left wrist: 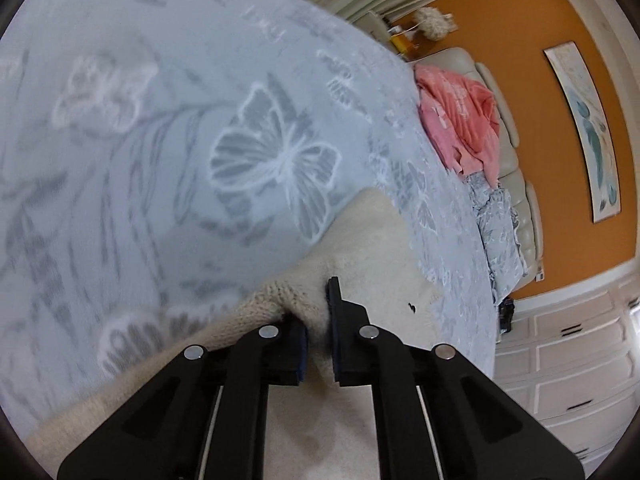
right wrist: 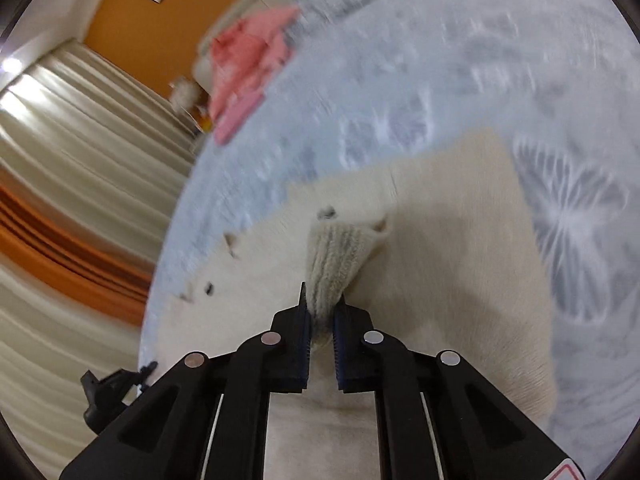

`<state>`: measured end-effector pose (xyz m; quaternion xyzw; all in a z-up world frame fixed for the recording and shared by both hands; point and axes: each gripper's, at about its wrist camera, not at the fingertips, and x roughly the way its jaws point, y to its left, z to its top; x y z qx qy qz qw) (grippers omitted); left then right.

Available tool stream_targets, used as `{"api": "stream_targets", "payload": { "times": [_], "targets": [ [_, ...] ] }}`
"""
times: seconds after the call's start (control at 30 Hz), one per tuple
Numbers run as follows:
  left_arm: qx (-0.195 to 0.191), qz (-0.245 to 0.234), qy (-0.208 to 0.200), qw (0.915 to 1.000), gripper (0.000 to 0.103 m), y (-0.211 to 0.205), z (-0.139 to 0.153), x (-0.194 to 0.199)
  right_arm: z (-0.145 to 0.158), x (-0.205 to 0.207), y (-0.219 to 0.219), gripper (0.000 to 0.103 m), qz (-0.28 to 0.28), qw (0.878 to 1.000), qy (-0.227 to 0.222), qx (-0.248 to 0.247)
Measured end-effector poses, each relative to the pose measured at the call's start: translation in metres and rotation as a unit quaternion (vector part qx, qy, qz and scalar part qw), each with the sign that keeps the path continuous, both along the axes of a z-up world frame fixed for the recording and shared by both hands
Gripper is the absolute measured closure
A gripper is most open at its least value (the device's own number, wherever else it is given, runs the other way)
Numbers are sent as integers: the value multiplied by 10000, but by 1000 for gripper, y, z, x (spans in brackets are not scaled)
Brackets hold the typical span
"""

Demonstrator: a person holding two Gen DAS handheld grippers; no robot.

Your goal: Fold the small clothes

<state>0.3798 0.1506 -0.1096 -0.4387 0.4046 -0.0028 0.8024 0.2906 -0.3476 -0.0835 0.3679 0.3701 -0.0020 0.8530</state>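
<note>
A cream knitted garment (left wrist: 372, 240) lies on a pale blue butterfly-print tablecloth (left wrist: 160, 140). My left gripper (left wrist: 318, 300) is shut on the garment's ribbed edge (left wrist: 276, 296), near the table's right side. In the right wrist view the same cream garment (right wrist: 460, 240) spreads over the cloth (right wrist: 480, 60). My right gripper (right wrist: 322, 304) is shut on a ribbed cuff (right wrist: 336, 256) and holds it lifted over the garment's body. The view is blurred by motion.
A pink garment (left wrist: 460, 120) and a blue patterned cloth (left wrist: 496, 220) lie on a cream sofa (left wrist: 516, 184) past the table edge. White drawers (left wrist: 580, 360) stand at the right. Curtains (right wrist: 80, 140) hang left in the right wrist view, where the pink garment (right wrist: 248, 64) also shows.
</note>
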Motion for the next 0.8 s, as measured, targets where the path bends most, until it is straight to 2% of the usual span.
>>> {"api": "stream_targets", "payload": {
  "times": [0.03,0.1,0.13,0.2,0.27,0.33,0.37,0.4,0.43,0.47,0.53,0.6,0.7,0.77,0.8],
  "targets": [
    [52,-9,72,10000,95,-1,-4,2,-4,1,-1,95,10,9999,96,-120],
    [162,-50,407,9990,95,-2,-24,6,-36,11,-7,95,114,9967,779,-186],
    [134,-29,333,9994,95,0,-28,3,-52,14,-8,98,202,9949,983,-70],
    [156,-85,298,9994,95,0,-25,0,-44,4,-17,94,108,9968,777,158],
    [138,-248,355,9990,93,-1,-20,-4,-28,-10,-21,84,3,9976,678,161],
    [38,-455,393,9982,81,1,-13,-14,-13,-35,-24,80,-6,9987,506,21],
    [46,-570,371,9977,67,4,-7,-25,-4,-55,-27,75,2,9990,439,-74],
    [140,-644,370,9971,46,7,-2,-35,2,-77,-30,63,0,9986,475,-228],
    [314,-681,381,9965,38,10,4,-47,4,-100,-30,53,19,9978,561,-363],
    [552,-705,341,9954,29,16,11,-67,4,-120,-31,52,57,9970,643,-426],
    [854,-849,356,9921,28,27,16,-101,-3,-165,-29,52,168,9945,930,-453],
    [944,-896,479,9903,25,37,15,-130,-14,-203,-22,52,236,9913,1271,-247],
    [837,-964,847,9882,24,47,3,-177,-29,-252,-7,52,365,9837,1741,273],
    [761,-966,882,9885,22,50,0,-205,-41,-269,9,50,523,9759,2030,607],
    [775,-914,905,9887,15,50,0,-216,-46,-273,16,49,594,9723,2168,648]
  ]
}}
